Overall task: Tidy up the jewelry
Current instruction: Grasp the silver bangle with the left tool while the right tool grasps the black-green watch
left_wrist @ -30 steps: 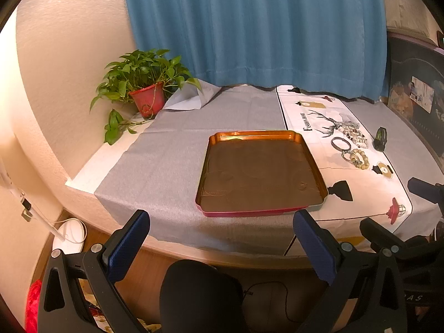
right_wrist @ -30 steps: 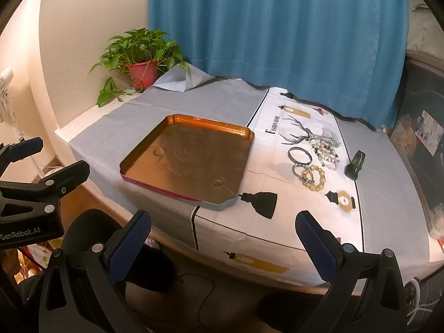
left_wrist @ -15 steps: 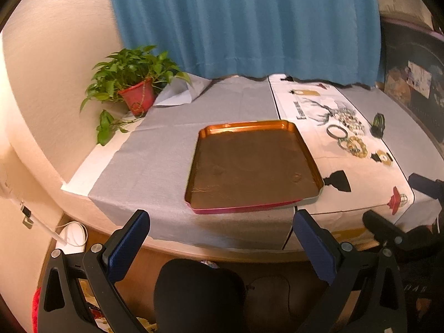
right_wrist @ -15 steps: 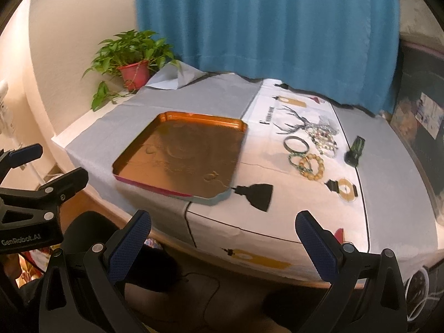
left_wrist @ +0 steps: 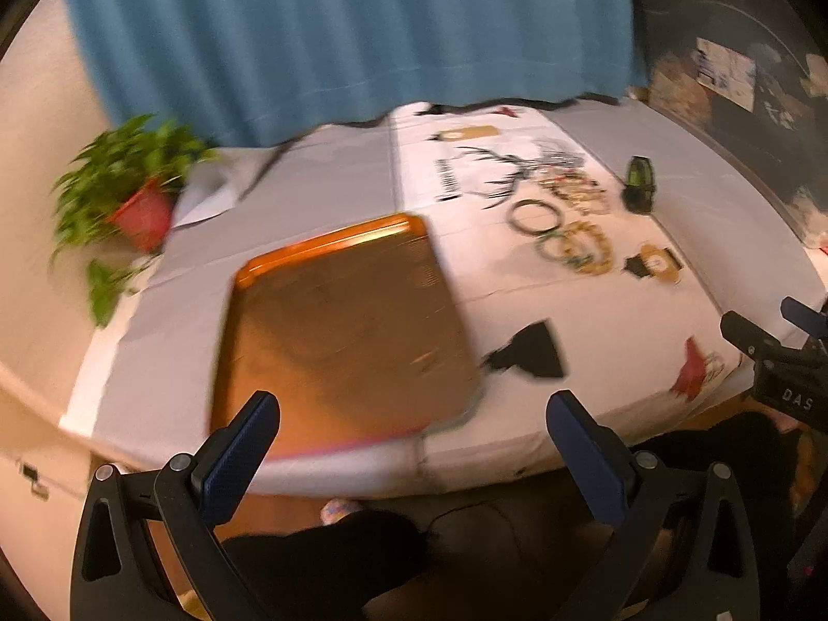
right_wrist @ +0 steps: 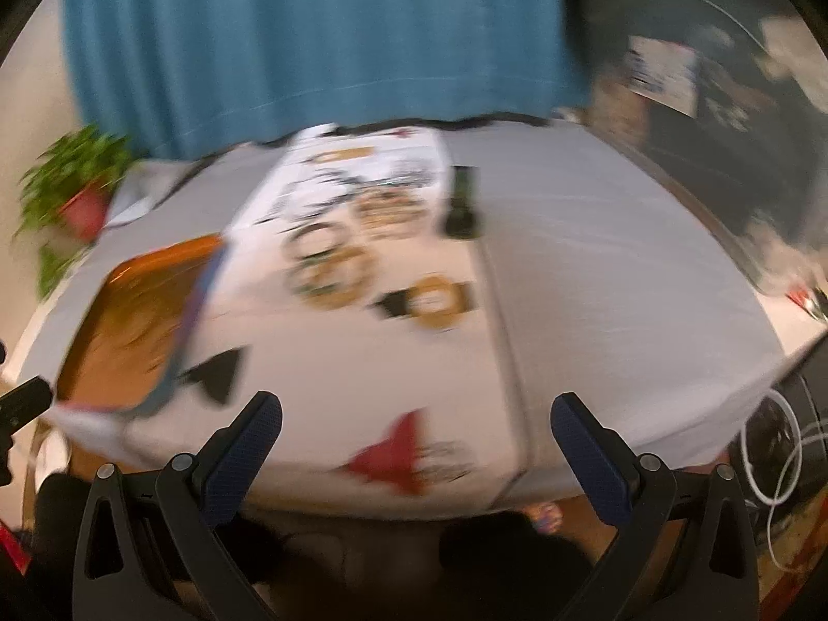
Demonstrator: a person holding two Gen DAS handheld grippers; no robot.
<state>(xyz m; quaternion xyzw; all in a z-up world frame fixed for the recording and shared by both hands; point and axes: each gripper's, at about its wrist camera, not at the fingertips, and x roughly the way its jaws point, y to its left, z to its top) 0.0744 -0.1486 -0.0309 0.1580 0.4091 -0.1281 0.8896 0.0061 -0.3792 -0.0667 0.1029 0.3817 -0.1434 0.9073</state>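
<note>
Down low in the left wrist view: left gripper [left_wrist: 409,427], jaws spread wide, blue pads [left_wrist: 235,463] bare, nothing between them. Hanging short of the table's near edge, roughly in line with the orange tray [left_wrist: 336,321]. Right gripper [right_wrist: 414,429] likewise splayed wide and holding nothing, also short of the table [right_wrist: 610,279], facing the white runner [right_wrist: 362,372] rather than the tray.

Further out, tray flat on the grey cloth, near edge close to the table edge, right side reaching onto the runner; inside apparently bare, though blur hides fine detail. Black tassel print [left_wrist: 528,352] on the runner just right of the tray.

Beyond that, jewelry in a loose cluster on the runner, well apart from both grippers: dark bangle [left_wrist: 535,215], beaded bracelets [left_wrist: 577,246] touching or overlapping just in front of it, a lighter tangle of beads [left_wrist: 569,189] behind. Exact count hard to tell through the smear. Round gold-and-black piece [left_wrist: 653,264] to the right of the bracelets, possibly printed rather than real. Small dark green bottle [left_wrist: 639,186] upright at the runner's right edge.

Off to the far left, potted plant [left_wrist: 139,196] against the wall; blue curtain [left_wrist: 352,31] behind the table. Black tip of the right gripper also visible at the right edge of the left wrist view.
</note>
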